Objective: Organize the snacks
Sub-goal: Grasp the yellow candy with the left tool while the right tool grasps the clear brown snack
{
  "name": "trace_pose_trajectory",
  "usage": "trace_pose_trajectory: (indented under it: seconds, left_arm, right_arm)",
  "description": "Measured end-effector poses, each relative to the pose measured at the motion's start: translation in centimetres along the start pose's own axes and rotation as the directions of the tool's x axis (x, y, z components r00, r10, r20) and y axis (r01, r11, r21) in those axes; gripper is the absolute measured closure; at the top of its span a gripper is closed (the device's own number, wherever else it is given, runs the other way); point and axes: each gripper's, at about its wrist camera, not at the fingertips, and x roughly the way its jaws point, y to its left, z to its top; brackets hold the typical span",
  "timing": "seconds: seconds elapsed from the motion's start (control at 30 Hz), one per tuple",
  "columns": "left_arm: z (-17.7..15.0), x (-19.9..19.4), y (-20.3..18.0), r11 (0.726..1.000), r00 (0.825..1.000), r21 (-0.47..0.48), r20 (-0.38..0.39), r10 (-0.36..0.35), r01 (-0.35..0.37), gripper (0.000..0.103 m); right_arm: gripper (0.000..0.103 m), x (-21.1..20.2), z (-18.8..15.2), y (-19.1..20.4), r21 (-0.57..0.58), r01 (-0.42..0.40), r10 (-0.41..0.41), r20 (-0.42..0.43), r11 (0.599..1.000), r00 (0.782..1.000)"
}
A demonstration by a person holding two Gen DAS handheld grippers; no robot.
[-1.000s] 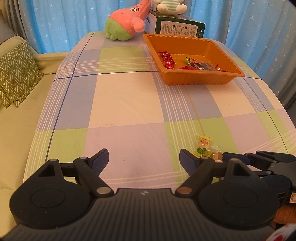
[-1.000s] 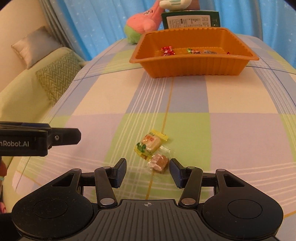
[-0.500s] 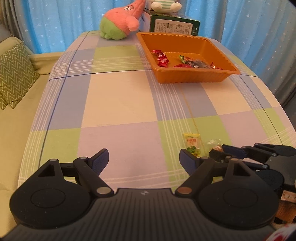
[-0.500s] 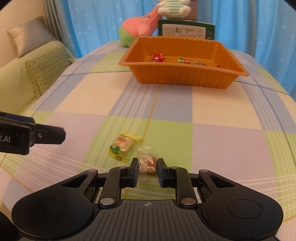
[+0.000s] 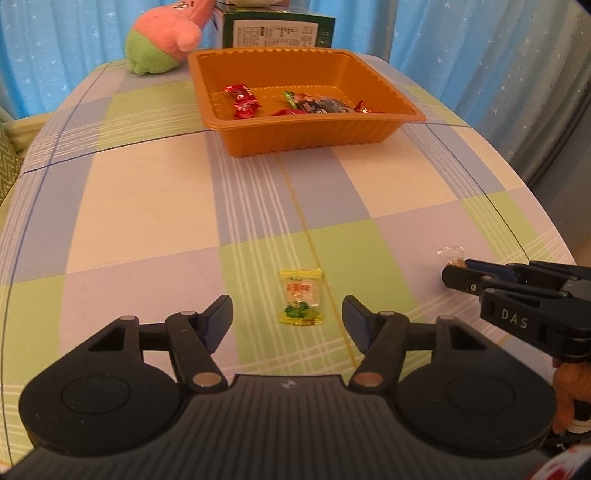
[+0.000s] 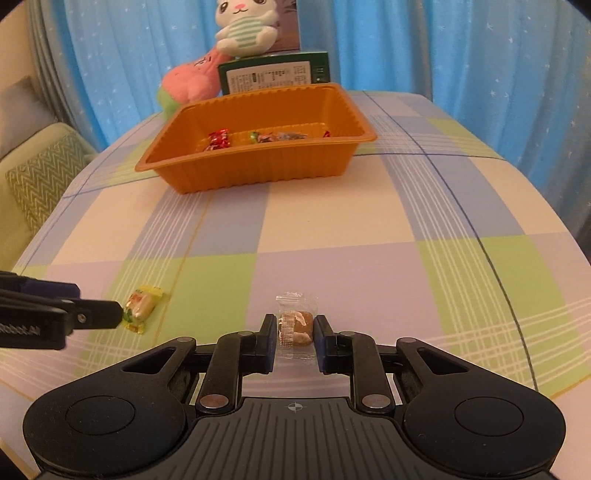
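Table (image 6: 332, 221) open between claw-held candy (image 6: 295, 328) — orange tray (image 6: 258, 173).

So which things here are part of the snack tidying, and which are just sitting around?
Part of the job:
- orange tray holding wrapped sweets
- yellow-green candy on the tablecloth, between the open left gripper jaws, which have just been closing
- clear-wrapped brown candy, clamped in the right gripper

Just lying about:
- pink plush
- white plush
- green box
- cushion

Two wrist fisheyes — aimed down-forward, low over the desk (image 5: 147, 206); orange tray (image 6: 258, 173) shared by both.
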Motion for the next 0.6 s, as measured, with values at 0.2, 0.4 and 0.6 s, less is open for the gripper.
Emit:
trace_pose_trajectory:
  seconds: [0.2, 0.4, 0.6]
  left_arm:
    - [0.7, 2.1, -0.6, 1.000, 1.000, -0.008, -0.026, 0.008, -0.008, 0.061]
    - [0.6, 2.9, -1.2, 1.000, 0.999, 0.007, -0.030, 0.023, -0.023, 0.075]
    - [0.5, 2.8, -1.9, 0.997, 0.998, 0.050, -0.023, 0.059, -0.058, 0.084]
  right_arm:
    - [0.081, 0.2, 0.1, -0.6, 0.015, -0.004, 0.004, -0.003, 1.000, 1.000]
    - [0.081, 0.5, 0.1, -1.4, 0.032, 0.000, 0.001, -0.006, 0.999, 1.000]
    - [0.081, 0.5, 0.2, -1.9, 0.046, -0.004, 0.004, -0.008, 0.999, 1.000]
